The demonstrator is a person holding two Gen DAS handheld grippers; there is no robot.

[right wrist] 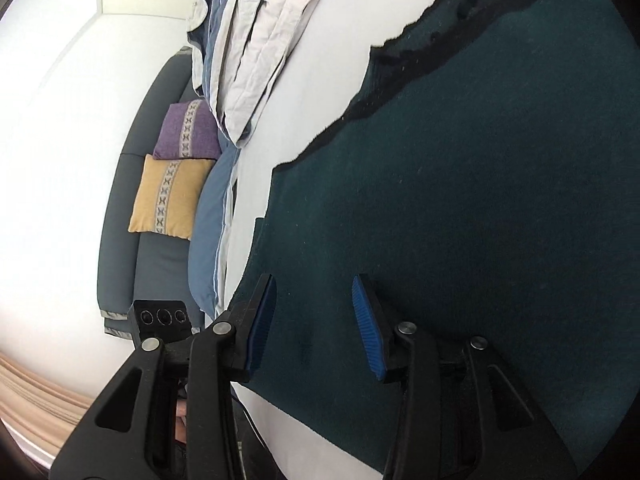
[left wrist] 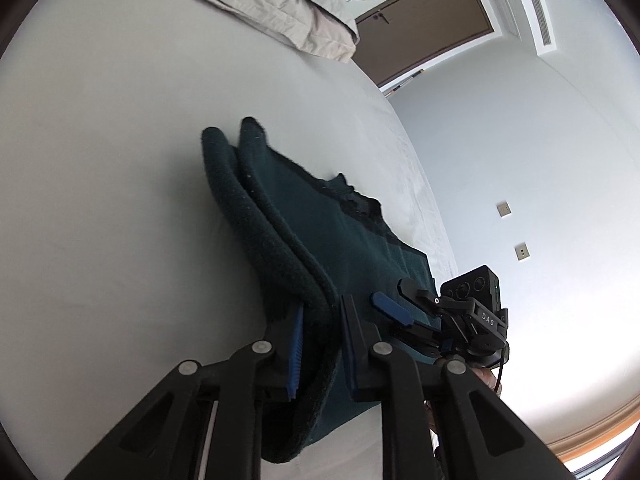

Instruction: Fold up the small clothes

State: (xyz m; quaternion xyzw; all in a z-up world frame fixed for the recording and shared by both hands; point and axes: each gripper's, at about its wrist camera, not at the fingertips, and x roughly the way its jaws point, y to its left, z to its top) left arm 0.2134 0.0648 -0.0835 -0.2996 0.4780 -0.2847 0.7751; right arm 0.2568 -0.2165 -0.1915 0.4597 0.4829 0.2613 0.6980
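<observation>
Left wrist view shows left tongs clamping the dark-green knitted garment's edge, right tongs wide, so lifting evenly should keep the fold straight.

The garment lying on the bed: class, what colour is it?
Dark teal green, plain, with a blacker trim along one edge; the garment shows best in the right wrist view.

Can't see the far side of the green garment, cut off by the right wrist view's edge. Same for the stack of bedding, chopped at the top. Too small to read the wall plates. Hand under the right gripper mostly hidden.
</observation>
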